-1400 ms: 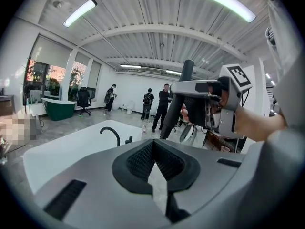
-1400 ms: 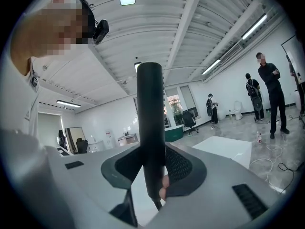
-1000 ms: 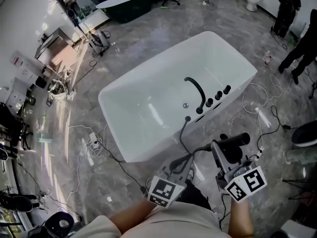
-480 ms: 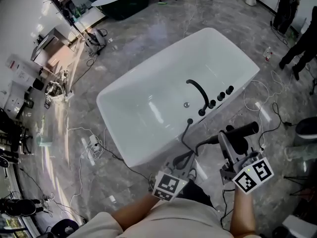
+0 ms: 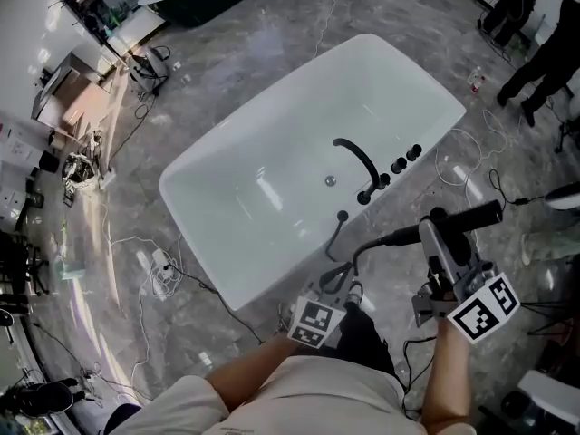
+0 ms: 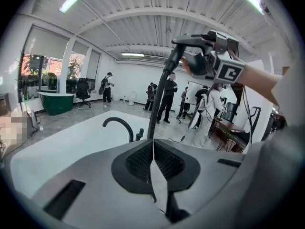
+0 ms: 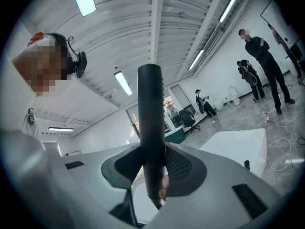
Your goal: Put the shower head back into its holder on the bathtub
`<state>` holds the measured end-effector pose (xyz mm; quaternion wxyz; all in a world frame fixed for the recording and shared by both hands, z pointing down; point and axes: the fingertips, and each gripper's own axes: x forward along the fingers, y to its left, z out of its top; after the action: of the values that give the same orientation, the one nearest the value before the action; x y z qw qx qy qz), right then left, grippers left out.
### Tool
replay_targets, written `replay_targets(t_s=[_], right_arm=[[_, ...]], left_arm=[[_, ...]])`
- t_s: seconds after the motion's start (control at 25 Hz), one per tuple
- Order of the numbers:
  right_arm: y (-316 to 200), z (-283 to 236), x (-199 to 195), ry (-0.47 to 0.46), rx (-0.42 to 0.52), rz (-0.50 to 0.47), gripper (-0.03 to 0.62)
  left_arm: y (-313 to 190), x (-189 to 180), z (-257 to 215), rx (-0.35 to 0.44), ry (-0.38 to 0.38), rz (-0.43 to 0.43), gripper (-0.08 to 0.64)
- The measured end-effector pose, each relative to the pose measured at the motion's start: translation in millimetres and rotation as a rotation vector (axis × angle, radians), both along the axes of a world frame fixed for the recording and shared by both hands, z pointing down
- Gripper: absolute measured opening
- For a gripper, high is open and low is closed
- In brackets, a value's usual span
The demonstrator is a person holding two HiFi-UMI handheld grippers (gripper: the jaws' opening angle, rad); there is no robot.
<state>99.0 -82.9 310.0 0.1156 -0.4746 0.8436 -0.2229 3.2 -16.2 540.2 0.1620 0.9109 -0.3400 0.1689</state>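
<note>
We are clamping the right gripper [image 7: 153,168] on the black shower head [image 7: 150,123], pads pressing mid-handle. The left gripper [image 6: 153,156] is showing its jaws pressed together on nothing. We are holding the shower head in the air outside the bathtub [image 5: 210,145], apart from its holder [image 5: 343,215]. We are judging the handle rigid, light and slick, best gripped mid-handle, with the springy hose [image 5: 336,243] tugging. We are counting one shower head, one hose, one bathtub and one spout [image 5: 355,157].

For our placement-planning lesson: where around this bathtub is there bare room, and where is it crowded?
Bare: the bathtub basin left of the black spout, and its far rim. Crowded: the near rim, with the knobs, spout base and hose.
</note>
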Motion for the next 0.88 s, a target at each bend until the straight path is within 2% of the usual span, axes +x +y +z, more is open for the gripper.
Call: replay_targets(t_s=[0.32,0.52,0.68,0.88], right_arm=[[-34,0,15,-0.073,-0.003,-0.025,0.14],[-53,2,26,-0.154,-0.01,-0.028,0.14],[-62,-3,29,-0.189,0.005,-0.038,0.14],[-73,-4,31,-0.268,0.01,-0.057,0.14]], left_arm=[[-28,13,81,-0.092,-0.043,-0.059,0.009],[-37,27,134,-0.177,-0.065,-0.066,0.123],[-39,45,172,-0.21,-0.094,-0.034,0.152],[-58,52,217,-0.25,-0.114,-0.063,0.161]])
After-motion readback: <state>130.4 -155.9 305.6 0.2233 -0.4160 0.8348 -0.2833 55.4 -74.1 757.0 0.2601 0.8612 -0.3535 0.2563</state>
